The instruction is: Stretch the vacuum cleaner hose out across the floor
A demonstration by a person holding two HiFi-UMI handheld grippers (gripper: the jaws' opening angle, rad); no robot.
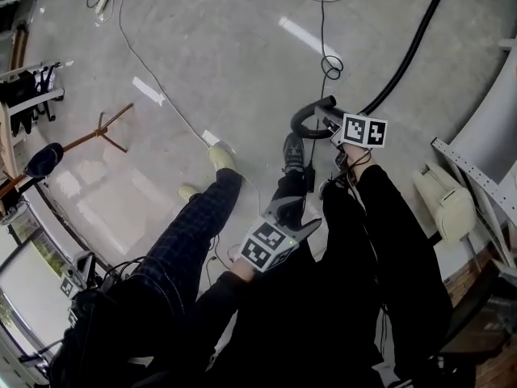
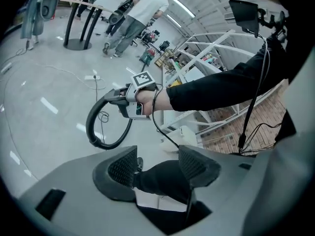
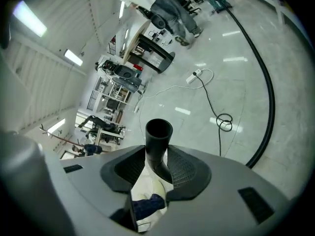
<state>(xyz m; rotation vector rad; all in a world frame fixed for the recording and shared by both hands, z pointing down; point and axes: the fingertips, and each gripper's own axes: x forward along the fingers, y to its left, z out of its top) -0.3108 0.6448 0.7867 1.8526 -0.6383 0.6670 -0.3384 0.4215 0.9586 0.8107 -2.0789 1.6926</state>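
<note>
Two claws: right claw (image 3: 158, 162) clenched on hose end (image 3: 158, 132); left claw (image 2: 157, 165) released, leg (image 2: 165, 177) apparently beyond.

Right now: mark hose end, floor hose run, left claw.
hose end (image 3: 157, 146): right gripper view, tube wall below the mouth.
hose run (image 1: 412, 53): head view, mid-length.
left claw (image 2: 158, 165): left gripper view, midway between tips.

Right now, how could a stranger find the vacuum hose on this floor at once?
Start at the pale, shiny floor. The hose curves away from the right claw, which grips its open end. It is thick and black, while the cables near it are thin.
</note>
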